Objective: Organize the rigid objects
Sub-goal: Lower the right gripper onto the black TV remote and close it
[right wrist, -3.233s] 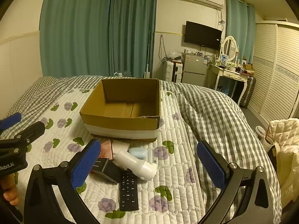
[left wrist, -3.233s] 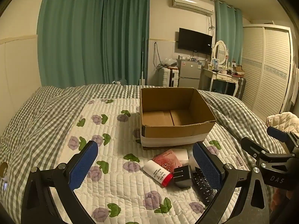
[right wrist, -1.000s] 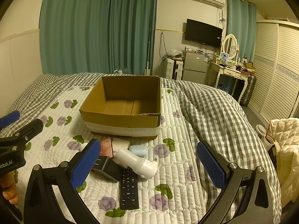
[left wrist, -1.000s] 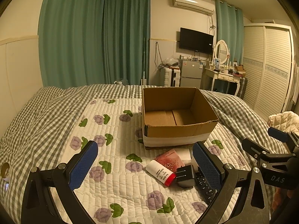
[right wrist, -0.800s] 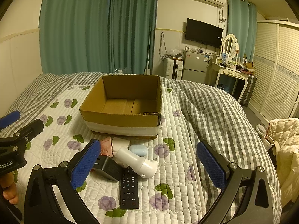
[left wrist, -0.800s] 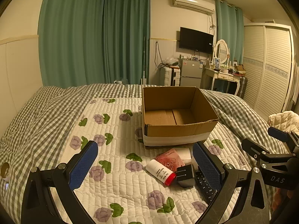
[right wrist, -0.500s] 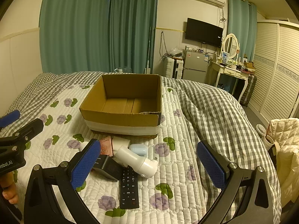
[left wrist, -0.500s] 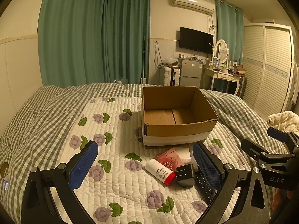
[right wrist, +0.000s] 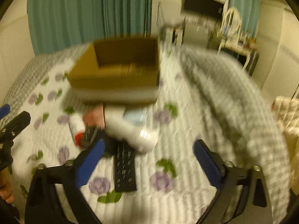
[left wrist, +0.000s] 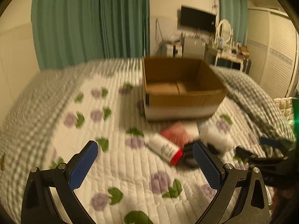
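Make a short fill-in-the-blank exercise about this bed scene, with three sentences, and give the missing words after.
1. The cardboard box on the bed is open and ____ inside.
2. The white bottle nearest the left gripper has a ____ cap.
3. The black remote control lies ____ the right gripper's fingers, and both grippers are open.

Missing words: empty; red; between

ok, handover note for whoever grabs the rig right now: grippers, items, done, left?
Left gripper: open, empty, above the quilt.
Right gripper: open, empty, over the remote.
Cardboard box: looks empty.
Pile in front of the box: red-capped tube, pink packet, white bottle, black adapter, remote.
Done: nothing boxed.
Left: everything. Frames are blurred.
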`<state>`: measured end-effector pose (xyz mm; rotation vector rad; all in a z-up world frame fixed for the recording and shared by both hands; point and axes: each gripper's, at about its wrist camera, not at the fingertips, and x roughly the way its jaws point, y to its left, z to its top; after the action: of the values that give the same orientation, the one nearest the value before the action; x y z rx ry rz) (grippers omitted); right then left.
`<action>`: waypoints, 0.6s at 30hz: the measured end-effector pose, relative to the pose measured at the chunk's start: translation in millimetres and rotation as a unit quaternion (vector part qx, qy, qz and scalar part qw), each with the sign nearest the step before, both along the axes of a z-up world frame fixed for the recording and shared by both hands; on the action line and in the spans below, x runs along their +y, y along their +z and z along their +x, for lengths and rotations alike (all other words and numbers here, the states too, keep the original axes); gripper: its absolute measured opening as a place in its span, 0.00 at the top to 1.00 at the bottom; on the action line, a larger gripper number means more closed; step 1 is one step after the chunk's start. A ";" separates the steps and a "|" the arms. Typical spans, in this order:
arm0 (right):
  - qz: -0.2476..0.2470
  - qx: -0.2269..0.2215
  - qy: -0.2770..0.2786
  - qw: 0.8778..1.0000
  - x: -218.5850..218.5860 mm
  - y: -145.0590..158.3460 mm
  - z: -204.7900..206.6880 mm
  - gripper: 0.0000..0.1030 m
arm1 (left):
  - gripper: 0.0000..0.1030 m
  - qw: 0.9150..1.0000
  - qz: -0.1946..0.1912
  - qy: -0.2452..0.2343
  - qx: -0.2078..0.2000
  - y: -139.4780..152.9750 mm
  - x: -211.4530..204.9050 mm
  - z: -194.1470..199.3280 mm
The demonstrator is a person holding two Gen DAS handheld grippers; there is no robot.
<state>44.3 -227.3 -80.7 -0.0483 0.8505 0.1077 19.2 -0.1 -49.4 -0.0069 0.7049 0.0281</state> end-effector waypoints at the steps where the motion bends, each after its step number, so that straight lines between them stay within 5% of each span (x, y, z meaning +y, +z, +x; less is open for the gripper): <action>1: 0.005 0.025 0.007 1.000 1.8 -12.8 5.1 0.22 | 0.00 1.000 -0.003 0.004 0.013 -6.9 1.7 3.3; 7: 0.002 0.113 0.054 0.992 22.2 -67.3 26.8 0.54 | 0.00 0.998 0.008 0.017 0.060 -34.7 6.7 14.1; 18: 0.012 0.122 0.059 0.991 22.9 -88.0 44.4 0.67 | 0.00 0.997 0.012 -0.005 0.082 -40.2 1.0 19.1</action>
<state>88.7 -204.4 -168.7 -0.0637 1.0898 0.2391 38.3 0.9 -89.6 0.0214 0.8686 0.0285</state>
